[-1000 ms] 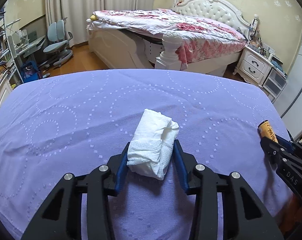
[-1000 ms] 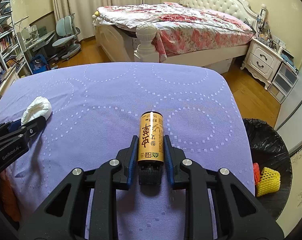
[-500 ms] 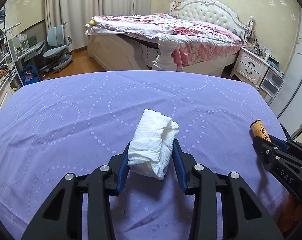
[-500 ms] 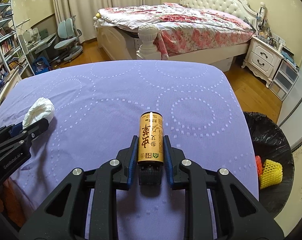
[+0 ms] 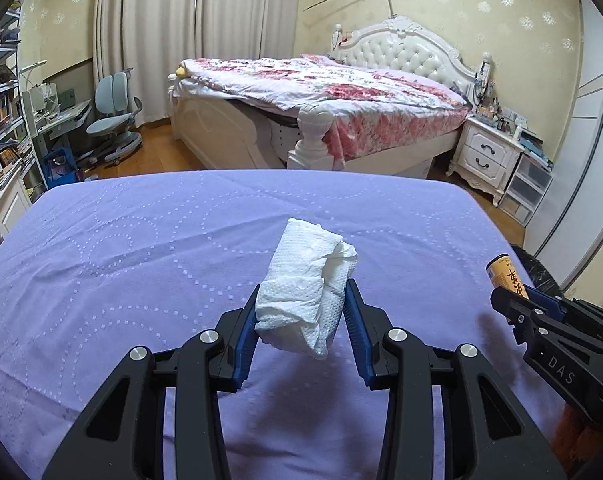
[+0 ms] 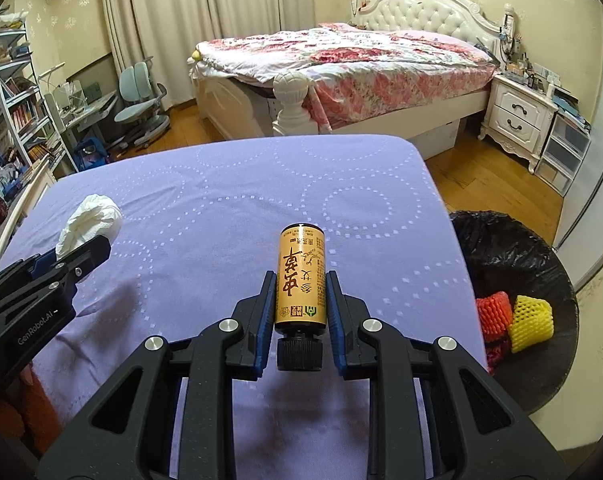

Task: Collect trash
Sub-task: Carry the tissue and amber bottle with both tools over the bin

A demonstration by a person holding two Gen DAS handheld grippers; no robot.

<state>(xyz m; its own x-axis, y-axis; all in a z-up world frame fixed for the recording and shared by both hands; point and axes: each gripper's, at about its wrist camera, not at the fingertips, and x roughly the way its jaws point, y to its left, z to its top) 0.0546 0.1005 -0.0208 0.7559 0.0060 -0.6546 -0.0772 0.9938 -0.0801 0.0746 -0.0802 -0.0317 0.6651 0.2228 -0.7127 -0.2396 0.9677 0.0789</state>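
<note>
- Left hand-held gripper [image 5: 301, 312] is clamped on a crumpled white tissue wad [image 5: 307, 284], carried clear above the purple-covered table [image 5: 141, 240].
- Right hand-held gripper [image 6: 300, 300] is closed tight on a small gold bottle [image 6: 301, 276], black cap toward the camera, also off the table.
- Both loads are best carried to the right, over the black-lined trash bin [image 6: 501, 240] beside the table's edge, and released only once directly above its opening.
- The tissue is soft and may cling to a pad, so a full opening is advised.
- The bottle is rigid, with a gold label bearing dark characters; red and yellow foam nets [image 6: 513, 314] already lie in the bin.
</note>
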